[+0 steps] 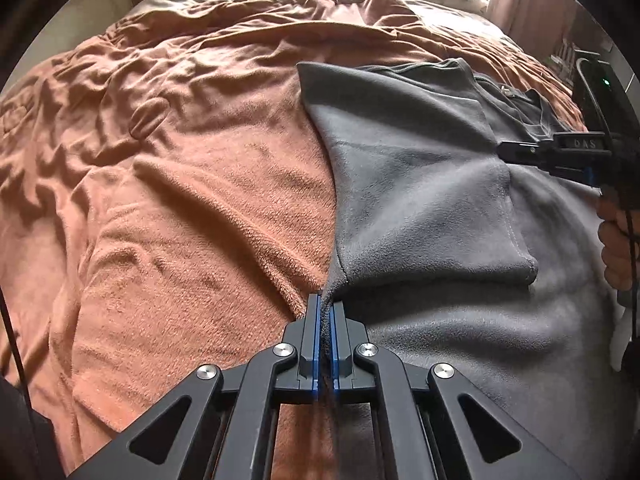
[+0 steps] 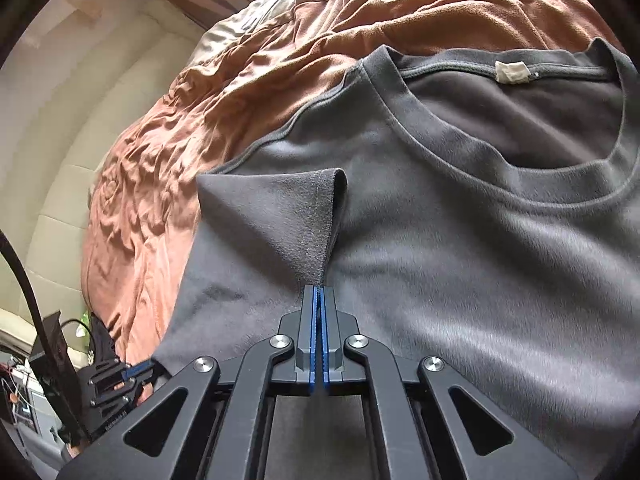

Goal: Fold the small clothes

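Your shirt (image 2: 460, 216) lies flat on the blanket (image 1: 180, 180), its length running from you toward 12 o'clock, collar far. The left gripper (image 1: 327, 304) is clenched on its left edge at 6 o'clock. The right gripper (image 2: 319, 289) pinches the folded-in sleeve (image 2: 288, 220), further toward the collar.

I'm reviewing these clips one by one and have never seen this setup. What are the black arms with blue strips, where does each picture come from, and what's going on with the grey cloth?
No robot here: a person carries a hand-held pinching tool in each hand, with a wide-angle camera on each looking along its two fingers. One picture is from the left tool, the other from the right tool. A grey fleece top lies on a bed covered by an orange blanket. Each tool is shut on a pinch of the top's fabric: the left at its side edge, the right on a raised fold below the neckline. The right tool also shows at the left view's edge.
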`<state>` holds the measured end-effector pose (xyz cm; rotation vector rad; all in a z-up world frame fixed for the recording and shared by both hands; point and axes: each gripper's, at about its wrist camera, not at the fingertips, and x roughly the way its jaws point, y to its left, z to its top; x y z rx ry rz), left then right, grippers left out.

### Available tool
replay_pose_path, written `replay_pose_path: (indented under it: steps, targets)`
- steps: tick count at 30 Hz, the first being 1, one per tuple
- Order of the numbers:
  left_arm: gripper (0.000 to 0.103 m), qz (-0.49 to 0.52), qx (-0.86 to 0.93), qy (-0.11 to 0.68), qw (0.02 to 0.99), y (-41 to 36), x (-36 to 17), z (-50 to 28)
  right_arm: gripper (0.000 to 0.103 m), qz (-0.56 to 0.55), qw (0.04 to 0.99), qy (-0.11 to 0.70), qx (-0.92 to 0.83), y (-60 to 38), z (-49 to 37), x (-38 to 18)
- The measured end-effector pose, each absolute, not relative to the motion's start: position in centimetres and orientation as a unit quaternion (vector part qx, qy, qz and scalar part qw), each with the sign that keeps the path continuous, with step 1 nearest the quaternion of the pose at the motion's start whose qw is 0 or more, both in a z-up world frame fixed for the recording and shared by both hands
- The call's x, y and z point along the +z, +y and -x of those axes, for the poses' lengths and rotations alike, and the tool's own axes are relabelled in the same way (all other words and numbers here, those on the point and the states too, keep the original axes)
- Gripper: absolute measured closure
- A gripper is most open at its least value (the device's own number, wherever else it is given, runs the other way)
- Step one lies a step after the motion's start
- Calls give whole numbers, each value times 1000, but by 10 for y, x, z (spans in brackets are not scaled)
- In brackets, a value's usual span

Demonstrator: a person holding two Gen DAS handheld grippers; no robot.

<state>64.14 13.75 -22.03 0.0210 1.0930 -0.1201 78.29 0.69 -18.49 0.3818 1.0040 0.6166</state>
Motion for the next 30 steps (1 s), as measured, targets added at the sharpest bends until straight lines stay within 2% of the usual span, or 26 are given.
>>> replay_pose_path:
  steps: [3, 9, 14, 18, 21, 24, 26, 29, 30]
  targets:
    - [99, 5, -67, 525, 848, 140, -217, -641, 103, -129, 836, 452, 283, 8, -780, -174]
    - [99, 38, -84, 496, 864, 141, -184, -629, 103, -127, 835, 451, 289, 5, -783, -158]
    - [99, 60, -80, 497, 862, 137, -181, -641, 101, -123, 825, 465, 296, 12, -800, -168]
    - [86, 69, -79, 493, 864, 134, -185, -651, 101, -131, 821, 468, 300, 13, -812, -181]
    - [84, 70, -69, 504, 858, 133, -199, -660, 97, -152, 814, 467, 310, 11, -818, -189]
    - [84, 74, -60, 511, 854, 134, -211, -662, 84, -164, 811, 461, 321, 9, -818, -189]
    - [84, 76, -59, 516, 851, 136, -217, -663, 65, -164, 814, 453, 325, 8, -816, -187]
    - [84, 71, -58, 519, 850, 137, -219, -662, 48, -180, 824, 434, 316, 0, -812, -181]
    - [84, 70, -56, 520, 849, 139, -218, -662, 45, -189, 826, 428, 313, -3, -810, -181]
